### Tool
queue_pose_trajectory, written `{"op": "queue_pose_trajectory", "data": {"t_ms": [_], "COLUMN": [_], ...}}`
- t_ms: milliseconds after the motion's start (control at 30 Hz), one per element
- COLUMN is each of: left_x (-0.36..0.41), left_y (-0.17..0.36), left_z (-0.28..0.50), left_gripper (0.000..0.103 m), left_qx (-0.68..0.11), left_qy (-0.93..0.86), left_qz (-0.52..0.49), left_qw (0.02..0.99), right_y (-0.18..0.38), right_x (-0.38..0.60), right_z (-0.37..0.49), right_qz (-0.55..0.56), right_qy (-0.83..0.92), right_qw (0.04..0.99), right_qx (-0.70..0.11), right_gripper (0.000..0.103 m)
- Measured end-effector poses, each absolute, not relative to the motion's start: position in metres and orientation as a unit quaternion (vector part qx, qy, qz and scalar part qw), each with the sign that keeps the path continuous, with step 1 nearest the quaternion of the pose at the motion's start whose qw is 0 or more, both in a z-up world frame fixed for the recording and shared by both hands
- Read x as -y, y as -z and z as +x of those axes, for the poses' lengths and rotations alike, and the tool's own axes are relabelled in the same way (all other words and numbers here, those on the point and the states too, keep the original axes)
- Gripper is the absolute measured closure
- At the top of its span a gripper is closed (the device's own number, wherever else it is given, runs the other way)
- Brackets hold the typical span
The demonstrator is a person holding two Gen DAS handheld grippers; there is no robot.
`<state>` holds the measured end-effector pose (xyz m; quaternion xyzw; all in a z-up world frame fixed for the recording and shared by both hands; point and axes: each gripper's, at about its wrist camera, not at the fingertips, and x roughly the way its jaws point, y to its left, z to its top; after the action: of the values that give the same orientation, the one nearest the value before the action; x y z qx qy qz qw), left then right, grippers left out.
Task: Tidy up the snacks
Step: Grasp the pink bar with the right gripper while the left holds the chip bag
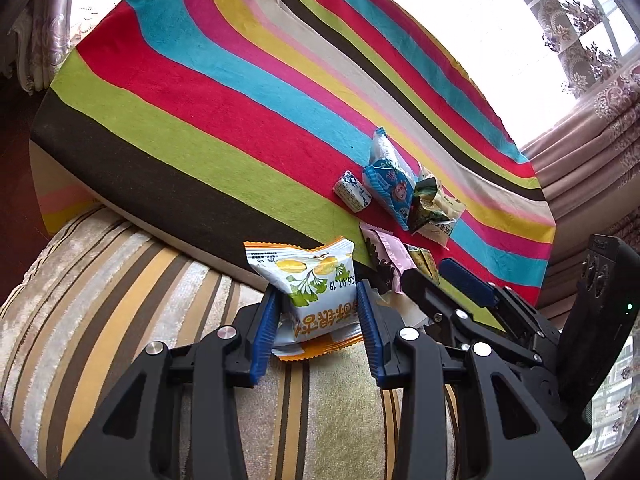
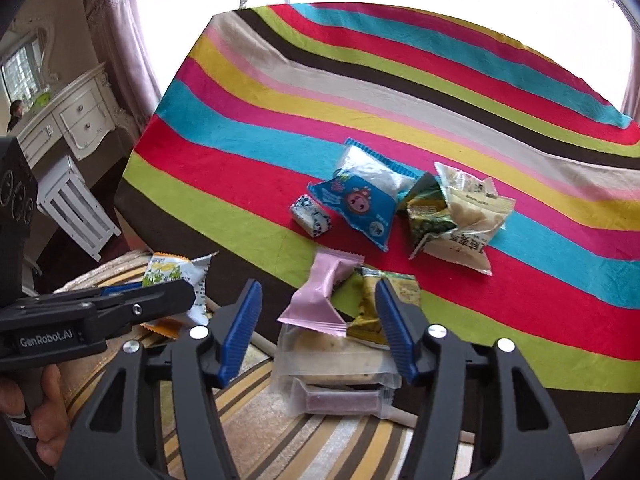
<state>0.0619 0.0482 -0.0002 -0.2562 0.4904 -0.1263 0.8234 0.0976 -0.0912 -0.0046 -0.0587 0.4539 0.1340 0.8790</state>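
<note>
The left tool (image 1: 318,322) grips a white-and-orange snack packet (image 1: 312,292), its long axis running up out of the pads, over a striped cushion (image 1: 120,300). The right tool (image 2: 318,326) stands open around a pink packet (image 2: 320,300) atop stacked clear-wrapped snacks (image 2: 340,376) at the striped tabletop's (image 2: 440,80) near edge.

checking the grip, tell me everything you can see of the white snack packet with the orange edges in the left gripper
The white snack packet is a glossy, puffy pillow pouch with crimped orange ends, printed with yellow fruit, green leaves, a date stamp and large yellow characters that read upside down in the left wrist view. It stands upright between the blue pads of the left gripper, whose jaws press its sides. It is held above the striped cushion, near the striped blanket's edge.
</note>
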Motion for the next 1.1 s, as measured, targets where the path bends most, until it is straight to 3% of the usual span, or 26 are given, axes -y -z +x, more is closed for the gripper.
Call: {"op": "queue_pose_trajectory", "data": {"t_ms": [100, 233, 533, 600, 667, 733, 800, 867, 967, 1100], "left_x": [-0.049, -0.047, -0.042, -0.04, -0.04, -0.04, -0.038, -0.037, -0.035, -0.031], "left_y": [0.0, 0.0, -0.001, 0.0, 0.001, 0.001, 0.0, 0.0, -0.001, -0.003], "left_z": [0.061, 0.06, 0.061, 0.06, 0.061, 0.061, 0.061, 0.06, 0.06, 0.059], "left_gripper": [0.067, 0.067, 0.067, 0.067, 0.067, 0.067, 0.067, 0.067, 0.067, 0.067], "left_qx": [-0.489, -0.489, -0.488, -0.488, -0.489, -0.489, -0.489, -0.488, -0.487, -0.483], "left_qy": [0.125, 0.124, 0.12, 0.12, 0.119, 0.119, 0.118, 0.117, 0.115, 0.113], "left_qz": [-0.257, -0.254, -0.239, -0.236, -0.236, -0.233, -0.228, -0.224, -0.219, -0.209], "left_qw": [0.824, 0.825, 0.831, 0.832, 0.831, 0.832, 0.834, 0.835, 0.838, 0.843], "right_y": [0.015, 0.027, 0.033, 0.028, 0.024, 0.027, 0.033, 0.035, 0.039, 0.039], "right_x": [0.09, 0.089, 0.084, 0.09, 0.098, 0.102, 0.103, 0.101, 0.096, 0.101], "right_z": [0.108, 0.123, 0.143, 0.143, 0.141, 0.144, 0.15, 0.156, 0.16, 0.156], "right_qz": [-0.046, -0.034, -0.022, -0.009, 0.01, 0.019, 0.023, 0.022, 0.011, 0.02], "right_qy": [-0.135, -0.132, -0.123, -0.118, -0.112, -0.106, -0.101, -0.1, -0.09, -0.092], "right_qw": [0.867, 0.853, 0.853, 0.857, 0.862, 0.857, 0.85, 0.847, 0.847, 0.852], "right_qx": [-0.478, -0.503, -0.507, -0.501, -0.494, -0.503, -0.516, -0.522, -0.523, -0.515], "right_gripper": [0.05, 0.065, 0.066, 0.061, 0.035, 0.035, 0.04, 0.058, 0.073, 0.081]}}
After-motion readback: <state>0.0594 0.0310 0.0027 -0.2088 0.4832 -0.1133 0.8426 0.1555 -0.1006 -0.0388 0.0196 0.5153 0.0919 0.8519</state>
